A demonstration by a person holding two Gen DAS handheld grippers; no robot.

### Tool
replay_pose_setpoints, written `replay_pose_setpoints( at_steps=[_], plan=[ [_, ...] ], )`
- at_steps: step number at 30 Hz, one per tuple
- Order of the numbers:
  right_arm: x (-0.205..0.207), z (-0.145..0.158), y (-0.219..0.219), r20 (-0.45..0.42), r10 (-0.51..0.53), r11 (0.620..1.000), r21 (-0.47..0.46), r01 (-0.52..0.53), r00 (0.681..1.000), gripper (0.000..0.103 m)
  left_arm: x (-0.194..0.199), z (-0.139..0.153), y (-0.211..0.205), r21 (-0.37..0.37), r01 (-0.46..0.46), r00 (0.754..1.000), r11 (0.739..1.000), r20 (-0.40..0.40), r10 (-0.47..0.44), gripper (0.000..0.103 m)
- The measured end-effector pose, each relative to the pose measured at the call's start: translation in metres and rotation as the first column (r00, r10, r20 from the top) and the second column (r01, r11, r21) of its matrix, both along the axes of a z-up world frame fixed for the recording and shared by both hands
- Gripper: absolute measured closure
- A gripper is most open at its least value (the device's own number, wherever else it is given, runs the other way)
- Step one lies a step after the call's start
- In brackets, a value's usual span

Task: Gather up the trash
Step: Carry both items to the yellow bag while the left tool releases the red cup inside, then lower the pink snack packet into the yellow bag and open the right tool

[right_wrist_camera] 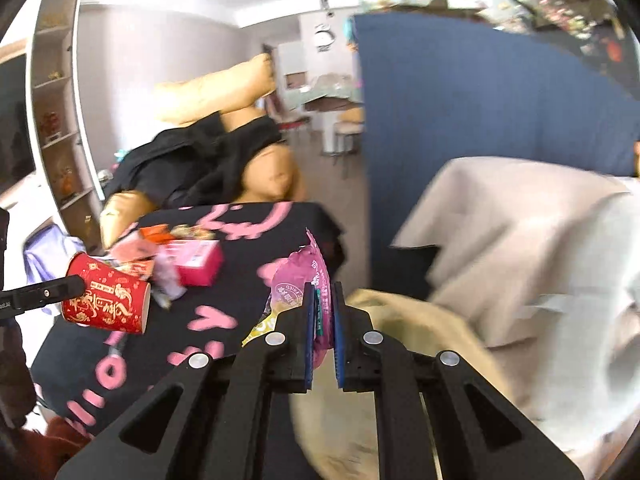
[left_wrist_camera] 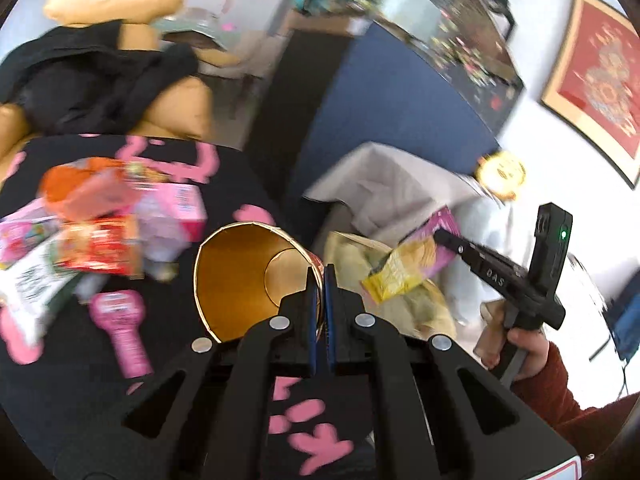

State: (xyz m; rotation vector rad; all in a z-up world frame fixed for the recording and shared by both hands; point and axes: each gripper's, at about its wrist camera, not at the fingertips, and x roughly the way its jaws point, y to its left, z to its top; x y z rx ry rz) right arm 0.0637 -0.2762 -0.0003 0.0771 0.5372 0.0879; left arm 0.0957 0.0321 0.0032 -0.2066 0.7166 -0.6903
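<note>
Left gripper (left_wrist_camera: 320,280): jaws closed narrow on the rim of a paper cup (left_wrist_camera: 244,276), one blue pad inside the wall, one outside. Cup seen mouth-on from the left wrist, gold lining and round base visible; from the right wrist its outside shows red with gold characters (right_wrist_camera: 108,304), tilted, held off the tabletop.

Right gripper (right_wrist_camera: 323,312): jaws nearly closed, pinching a pink-and-yellow snack wrapper (right_wrist_camera: 304,280) between the blue pads. In the left wrist view the same wrapper (left_wrist_camera: 412,264) hangs from the jaw tips above a beige bag (left_wrist_camera: 404,300) lying beside the tabletop. A hand (left_wrist_camera: 524,356) in a dark red sleeve grips the handle.

Tabletop (left_wrist_camera: 240,184): covered in black cloth with pink lettering. Remaining items on it, piled toward the far-left part:
- pink carton (left_wrist_camera: 180,208)
- red snack packet (left_wrist_camera: 100,248)
- orange wrapper (left_wrist_camera: 80,188)
- white packet with dark print (left_wrist_camera: 32,292)
- pink tube-shaped item (left_wrist_camera: 120,320), lying apart from the pile, near the cup.

Surroundings: tan sofa (right_wrist_camera: 224,88) with black clothing (right_wrist_camera: 200,160) draped on it; blue partition (right_wrist_camera: 460,120); pale sheet (right_wrist_camera: 520,240) at right. Both views motion-blurred.
</note>
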Motion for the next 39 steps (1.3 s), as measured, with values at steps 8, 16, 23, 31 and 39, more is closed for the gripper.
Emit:
replay_pose_setpoints(
  at_steps=[8,16,23,31,39],
  plan=[
    [-0.047,0.002,-0.077,0.059,-0.201,0.977,-0.067,0.204,0.978,0.093,0.008,-0.008,-0.129,0.088,0.251,0.967,0.964,-0.056,-0.247,0.100],
    [-0.067,-0.008,-0.121,0.069,-0.303,0.950,-0.062,0.307,0.950,0.093,0.037,-0.044,-0.229,0.081,0.363,0.928,0.928,-0.125,-0.352,0.100],
    [-0.059,-0.016,-0.122,0.073,-0.296,0.953,-0.052,0.300,0.952,0.093,0.070,-0.090,-0.232,0.104,0.281,0.941,0.954,-0.225,-0.252,0.070],
    [-0.032,-0.022,-0.085,0.067,-0.205,0.976,-0.057,0.209,0.976,0.093,0.055,-0.065,-0.170,0.203,0.115,0.986,0.972,-0.140,-0.087,0.057],
    [0.009,-0.082,-0.046,-0.071,-0.155,0.981,-0.130,0.145,0.985,0.093,0.028,-0.064,-0.118,0.279,0.024,0.996,0.960,-0.086,0.000,0.043]
  ],
)
